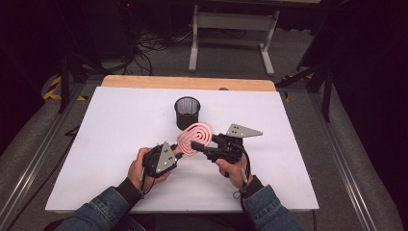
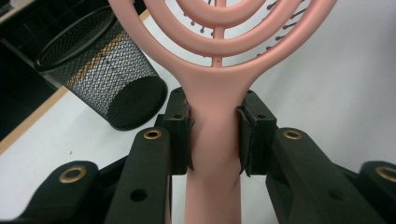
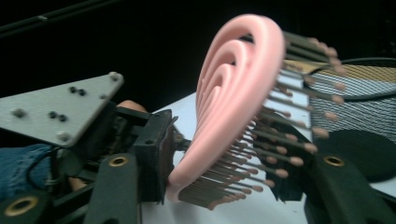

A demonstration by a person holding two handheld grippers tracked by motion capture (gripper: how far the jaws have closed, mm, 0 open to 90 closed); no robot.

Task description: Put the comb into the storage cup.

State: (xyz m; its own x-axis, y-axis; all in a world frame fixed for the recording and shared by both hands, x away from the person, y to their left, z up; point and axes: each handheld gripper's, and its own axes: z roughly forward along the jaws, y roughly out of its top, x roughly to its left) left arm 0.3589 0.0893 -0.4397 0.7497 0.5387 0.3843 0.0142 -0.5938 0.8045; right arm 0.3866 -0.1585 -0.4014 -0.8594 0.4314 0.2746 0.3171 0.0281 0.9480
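A white table top [image 1: 120, 144] sits in a dark room with cables on the floor behind. Above its middle a pink hairbrush [image 1: 194, 138] is held up, just in front of a black mesh cup [image 1: 187, 112]. The left gripper [image 2: 215, 135] clamps the brush's handle. The right gripper [image 3: 224, 168] has its jaws round the brush head, one pad against its back, the other among the bristles.

Your sleeves [image 1: 103, 207] were blue denim — your grippers black, brass-riveted, each topped by a grey screw-studded triangular plate [image 1: 243, 130].
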